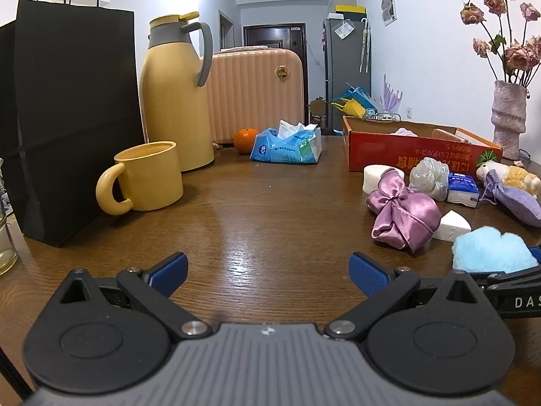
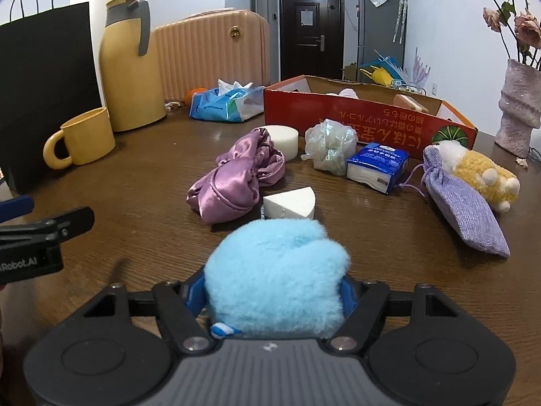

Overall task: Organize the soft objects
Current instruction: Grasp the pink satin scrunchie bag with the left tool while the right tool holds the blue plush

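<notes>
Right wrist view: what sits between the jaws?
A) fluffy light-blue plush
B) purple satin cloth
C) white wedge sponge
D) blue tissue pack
A: the fluffy light-blue plush fills the gap of the right gripper, both blue pads pressing into its sides, while the purple satin cloth, white wedge sponge and blue tissue pack lie on the table farther ahead.

Left gripper [image 1: 268, 272]: jaws spread wide, nothing between pads, angled slightly down. Right gripper [image 2: 272, 292]: pads pressed on blue plush [image 2: 277, 274], angled down.
</notes>
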{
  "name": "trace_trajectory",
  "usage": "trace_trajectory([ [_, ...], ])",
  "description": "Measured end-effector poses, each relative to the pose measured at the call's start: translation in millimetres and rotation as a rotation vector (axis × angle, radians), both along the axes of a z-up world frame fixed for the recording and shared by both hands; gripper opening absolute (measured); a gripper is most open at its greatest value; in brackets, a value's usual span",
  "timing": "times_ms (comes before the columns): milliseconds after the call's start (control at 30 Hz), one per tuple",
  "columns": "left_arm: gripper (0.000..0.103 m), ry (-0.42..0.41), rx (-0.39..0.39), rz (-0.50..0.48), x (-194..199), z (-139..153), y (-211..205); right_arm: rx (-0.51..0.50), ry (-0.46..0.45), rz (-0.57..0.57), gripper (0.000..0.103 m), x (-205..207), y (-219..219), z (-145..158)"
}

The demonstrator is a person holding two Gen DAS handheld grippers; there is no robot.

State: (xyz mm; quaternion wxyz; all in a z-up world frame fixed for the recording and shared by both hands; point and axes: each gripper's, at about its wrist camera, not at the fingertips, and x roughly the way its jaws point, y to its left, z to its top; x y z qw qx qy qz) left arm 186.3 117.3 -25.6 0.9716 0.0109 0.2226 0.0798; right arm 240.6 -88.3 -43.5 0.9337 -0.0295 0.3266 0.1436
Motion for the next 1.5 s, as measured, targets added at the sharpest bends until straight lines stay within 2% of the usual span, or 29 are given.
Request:
trace_trajectory([
  [433, 0.103, 0.033, 0.014, 0.014, 8.3, 1.6, -5.3, 0.019, -0.047, -0.006, 0.070, 5.2, -17.6, 10.8],
  [733, 0.103, 0.008, 0.026, -0.010, 15.5, 16.7, -22.8, 0.027, -0.091, -0.030, 0.070, 13.0, -39.0, 21.4],
  [1500, 0.103, -0.008, 0.009, -0.051, 67.0, 40.2, -60.3, -0.014, -0.206, -0.100, 0.070, 49.0, -82.0, 43.3],
])
